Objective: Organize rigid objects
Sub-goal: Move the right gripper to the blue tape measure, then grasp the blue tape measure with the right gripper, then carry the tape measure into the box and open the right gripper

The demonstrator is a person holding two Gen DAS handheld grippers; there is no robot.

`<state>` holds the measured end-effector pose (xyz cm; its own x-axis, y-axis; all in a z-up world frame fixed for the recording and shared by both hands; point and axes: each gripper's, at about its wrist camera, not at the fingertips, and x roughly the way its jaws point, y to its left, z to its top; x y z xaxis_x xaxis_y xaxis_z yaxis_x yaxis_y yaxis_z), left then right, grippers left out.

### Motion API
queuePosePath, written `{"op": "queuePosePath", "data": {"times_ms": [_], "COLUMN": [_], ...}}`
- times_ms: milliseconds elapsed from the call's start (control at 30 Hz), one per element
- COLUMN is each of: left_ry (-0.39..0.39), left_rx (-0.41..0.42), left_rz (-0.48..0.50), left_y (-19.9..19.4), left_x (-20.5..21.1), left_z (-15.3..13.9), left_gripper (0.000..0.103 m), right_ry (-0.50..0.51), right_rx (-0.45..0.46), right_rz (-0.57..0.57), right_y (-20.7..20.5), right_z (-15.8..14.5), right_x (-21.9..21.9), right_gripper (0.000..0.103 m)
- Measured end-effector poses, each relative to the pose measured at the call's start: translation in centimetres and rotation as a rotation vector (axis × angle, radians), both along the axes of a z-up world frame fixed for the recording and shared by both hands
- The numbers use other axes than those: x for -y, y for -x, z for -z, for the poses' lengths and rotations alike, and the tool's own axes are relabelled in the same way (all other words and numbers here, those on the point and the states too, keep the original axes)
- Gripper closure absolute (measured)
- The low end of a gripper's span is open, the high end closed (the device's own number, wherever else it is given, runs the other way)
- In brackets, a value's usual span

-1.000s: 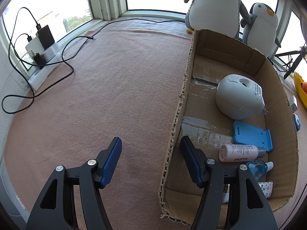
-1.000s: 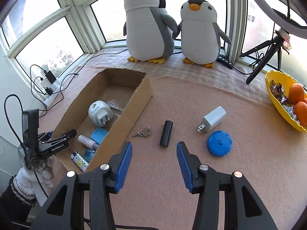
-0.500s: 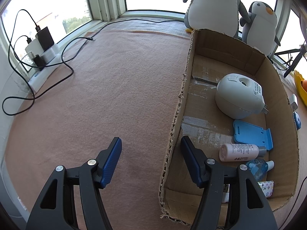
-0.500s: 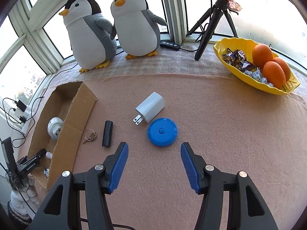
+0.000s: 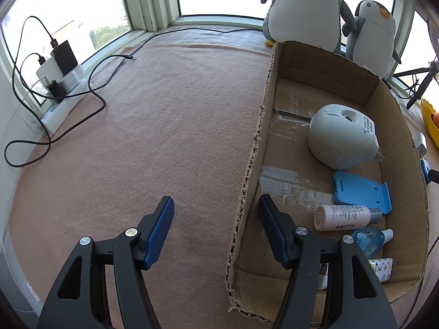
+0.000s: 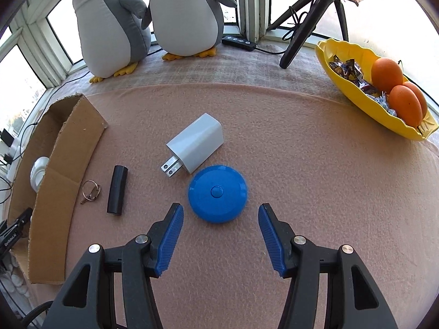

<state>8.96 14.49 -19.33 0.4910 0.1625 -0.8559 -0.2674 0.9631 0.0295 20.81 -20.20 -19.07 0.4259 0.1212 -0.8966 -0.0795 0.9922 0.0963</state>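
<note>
Blue round disc [image 6: 217,193], white plug charger [image 6: 198,146], black cylinder [image 6: 117,189], yellow bowl [image 6: 354,93]

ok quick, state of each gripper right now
left gripper: open, astride the box wall, holding nothing
right gripper: open, jaws just been opening, holding nothing

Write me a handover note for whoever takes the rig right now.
Left gripper: jaws open, straddling a side wall of the brown cardboard box, gripping nothing.
Right gripper: jaws have just been opening; blue round plastic disc at their tips, untouched.
Done: white round plug-in device, blue flat plastic stand and pink bottle lie in the box.
Left: disc, white wall charger, black cylinder, metal key ring.
</note>
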Motion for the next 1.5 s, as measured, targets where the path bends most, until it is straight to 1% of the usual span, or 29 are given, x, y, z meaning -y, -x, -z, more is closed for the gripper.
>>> {"op": "queuePosePath", "data": {"times_ms": [333, 533, 733, 767, 833, 867, 1200, 1500], "left_ry": [-0.001, 0.0, 0.001, 0.002, 0.001, 0.001, 0.001, 0.001], "left_rx": [-0.001, 0.0, -0.001, -0.001, -0.001, -0.001, -0.001, -0.001], "left_rz": [0.0, -0.001, -0.003, -0.003, -0.003, -0.003, -0.003, -0.004], "left_y": [0.0, 0.0, 0.0, 0.0, 0.0, 0.0, 0.0, 0.0], "left_x": [0.0, 0.0, -0.1, -0.1, -0.1, -0.1, 0.0, -0.1], "left_z": [0.0, 0.0, 0.0, 0.0, 0.0, 0.0, 0.0, 0.0], "left_gripper": [0.039, 0.039, 0.039, 0.039, 0.039, 0.039, 0.039, 0.039], "right_ry": [0.032, 0.081, 0.087, 0.09, 0.091, 0.092, 0.079, 0.055], "right_rx": [-0.015, -0.03, -0.048, -0.051, -0.053, -0.055, -0.046, -0.018], "right_rz": [-0.016, -0.04, -0.04, -0.043, -0.051, -0.053, -0.051, -0.046], "right_y": [-1.3, -1.7, -2.1, -2.1, -2.0, -2.0, -0.9, 1.1], "right_z": [0.9, 1.5, 1.5, 1.5, 1.4, 1.4, 1.3, -0.1], "right_x": [-0.7, -1.4, -1.4, -1.5, -1.5, -1.6, -1.4, -1.2], "right_gripper": [0.05, 0.05, 0.051, 0.052, 0.057, 0.057, 0.057, 0.057]}}
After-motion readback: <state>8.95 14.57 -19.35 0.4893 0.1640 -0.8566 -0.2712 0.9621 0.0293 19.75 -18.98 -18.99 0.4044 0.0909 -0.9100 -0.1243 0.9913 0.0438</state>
